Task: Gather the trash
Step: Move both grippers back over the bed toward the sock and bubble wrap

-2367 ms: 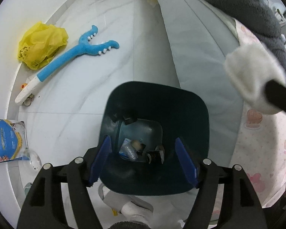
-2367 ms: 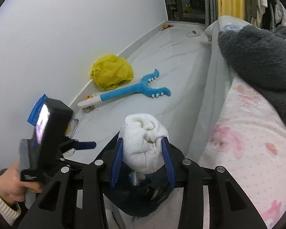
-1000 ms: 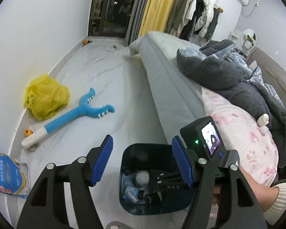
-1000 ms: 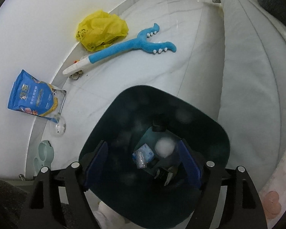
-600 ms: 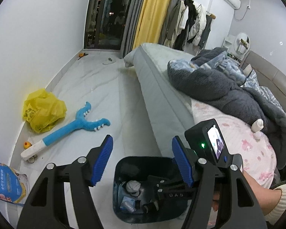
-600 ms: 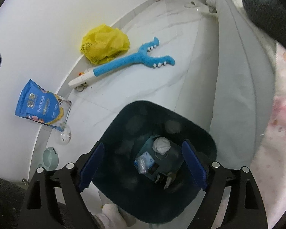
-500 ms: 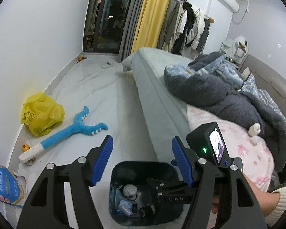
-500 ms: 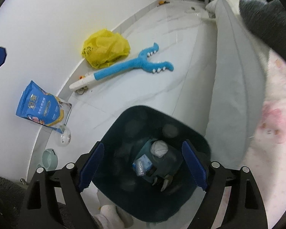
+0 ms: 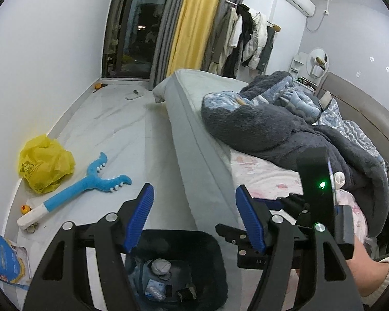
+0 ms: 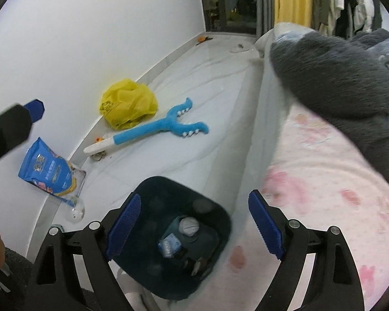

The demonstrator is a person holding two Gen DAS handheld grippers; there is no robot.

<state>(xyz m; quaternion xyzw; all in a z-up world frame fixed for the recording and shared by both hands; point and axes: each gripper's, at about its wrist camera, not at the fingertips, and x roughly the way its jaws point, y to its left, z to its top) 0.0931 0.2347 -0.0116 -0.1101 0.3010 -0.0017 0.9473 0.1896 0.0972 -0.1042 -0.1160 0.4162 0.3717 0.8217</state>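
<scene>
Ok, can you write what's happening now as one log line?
task: collect trash | left gripper: open, empty | right gripper: opening, empty | white wad: in bin | bin: on floor by bed

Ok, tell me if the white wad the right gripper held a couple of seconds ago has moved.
Yes. The white wad has left the right gripper, whose jaws are opening with nothing between them, and now lies down inside the dark bin on the floor.

- The dark plastic trash bin (image 10: 221, 216) stands on the floor beside the grey-sided bed (image 9: 194, 140).
- A white crumpled wad (image 10: 188, 226) lies inside it.
- The blue forked plush toy (image 10: 158, 127) lies beyond, the yellow plastic bag (image 10: 128, 103) behind it by the wall.
</scene>
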